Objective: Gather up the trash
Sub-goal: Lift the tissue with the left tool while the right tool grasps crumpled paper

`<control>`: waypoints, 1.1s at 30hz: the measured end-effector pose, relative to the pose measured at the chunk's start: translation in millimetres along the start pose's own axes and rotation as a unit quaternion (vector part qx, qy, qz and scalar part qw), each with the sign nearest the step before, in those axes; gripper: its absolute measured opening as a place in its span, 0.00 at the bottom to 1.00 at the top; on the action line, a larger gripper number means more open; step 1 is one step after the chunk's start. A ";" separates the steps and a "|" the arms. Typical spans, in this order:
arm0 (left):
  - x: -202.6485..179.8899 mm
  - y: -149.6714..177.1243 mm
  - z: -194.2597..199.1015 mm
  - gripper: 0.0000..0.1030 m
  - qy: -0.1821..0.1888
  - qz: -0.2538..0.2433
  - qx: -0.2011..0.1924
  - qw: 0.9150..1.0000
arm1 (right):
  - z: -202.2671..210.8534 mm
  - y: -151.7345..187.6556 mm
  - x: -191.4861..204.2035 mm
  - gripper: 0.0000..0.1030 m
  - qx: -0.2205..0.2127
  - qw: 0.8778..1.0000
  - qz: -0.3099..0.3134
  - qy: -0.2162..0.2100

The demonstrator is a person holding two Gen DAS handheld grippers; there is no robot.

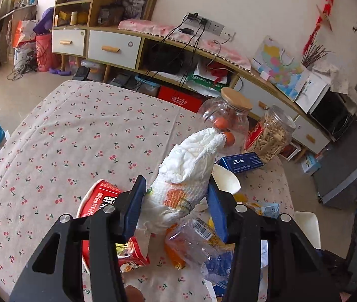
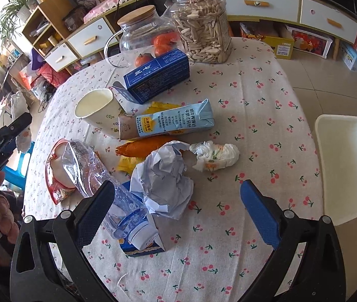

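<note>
My left gripper is shut on a crumpled white paper towel with an orange print, held above the cherry-print table. It also shows at the left edge of the right wrist view. My right gripper is open and empty, low over the trash pile. Between its fingers lie a crumpled white paper ball and a crushed clear plastic bottle. Beyond are a second wadded tissue, a light blue milk carton, a paper cup and orange wrappers.
A red noodle cup lies under the left gripper. A blue box, a glass jar with oranges and a jar of seeds stand at the table's far side. A white chair is at the right.
</note>
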State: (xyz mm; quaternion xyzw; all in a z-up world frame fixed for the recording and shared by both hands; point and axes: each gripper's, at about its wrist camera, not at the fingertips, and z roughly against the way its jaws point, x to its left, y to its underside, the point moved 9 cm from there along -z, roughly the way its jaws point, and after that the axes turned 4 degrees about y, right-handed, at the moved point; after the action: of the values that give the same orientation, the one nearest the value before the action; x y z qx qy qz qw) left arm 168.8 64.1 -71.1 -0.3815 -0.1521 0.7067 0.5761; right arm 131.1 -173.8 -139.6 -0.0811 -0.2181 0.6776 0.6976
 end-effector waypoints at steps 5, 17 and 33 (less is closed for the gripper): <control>-6.4 -12.8 21.5 0.47 -0.019 -0.028 -0.061 0.998 | -18.3 -8.1 8.0 0.82 0.015 1.000 0.010 -0.002; -7.4 1.6 8.8 0.47 -0.019 -0.030 -0.044 0.998 | -22.4 -10.4 13.0 0.13 -0.024 0.998 0.007 -0.054; -15.6 7.7 9.7 0.47 -0.021 -0.041 -0.046 0.998 | 25.3 -34.5 0.4 0.12 -0.115 0.992 0.019 -0.042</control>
State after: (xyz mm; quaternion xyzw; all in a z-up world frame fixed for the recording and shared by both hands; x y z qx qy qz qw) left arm 157.1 49.6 -64.0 -0.3861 -0.2119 0.6828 0.5830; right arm 152.1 -180.3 -102.9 -0.1368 -0.3219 0.6642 0.6607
